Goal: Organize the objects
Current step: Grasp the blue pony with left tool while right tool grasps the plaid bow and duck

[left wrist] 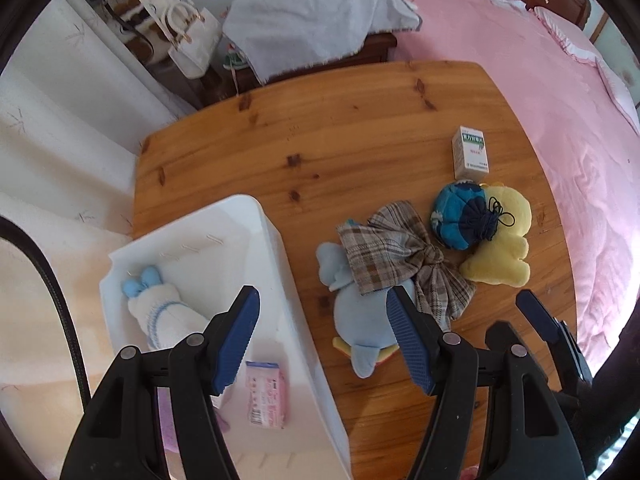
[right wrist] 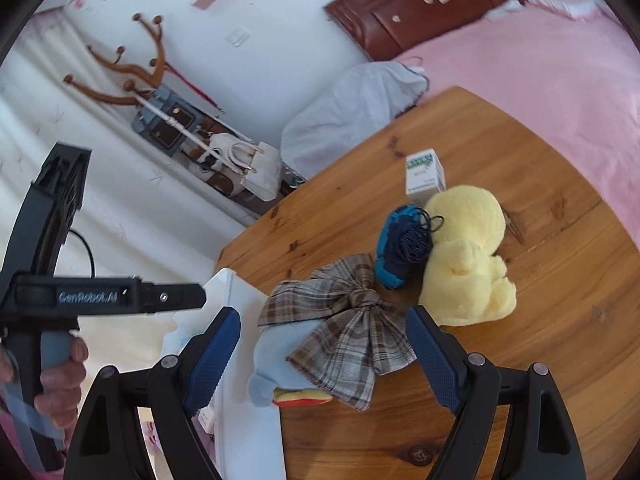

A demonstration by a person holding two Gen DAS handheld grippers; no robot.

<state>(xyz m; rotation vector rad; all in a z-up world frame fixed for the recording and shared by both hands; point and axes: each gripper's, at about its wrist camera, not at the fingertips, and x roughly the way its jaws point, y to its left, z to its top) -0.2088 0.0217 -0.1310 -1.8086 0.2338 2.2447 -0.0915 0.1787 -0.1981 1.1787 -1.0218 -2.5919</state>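
Blue plush (left wrist: pixel 362 316) lies lengthwise toward camera, plaid bow (left wrist: pixel 404 256) across it; white bin (left wrist: pixel 280 264) beside on worktop (left wrist: pixel 320 136). Both grippers' fingers (left wrist: pixel 412 344) wide apart, holding nothing.

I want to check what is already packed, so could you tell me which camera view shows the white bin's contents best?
The left wrist view: it looks down into the white bin, showing a white and blue knitted toy and a pink packet. The right wrist view catches only the bin's near rim, with the contents mostly hidden.

Blue plush (right wrist: pixel 276 364) half hidden under plaid bow (right wrist: pixel 348 332).
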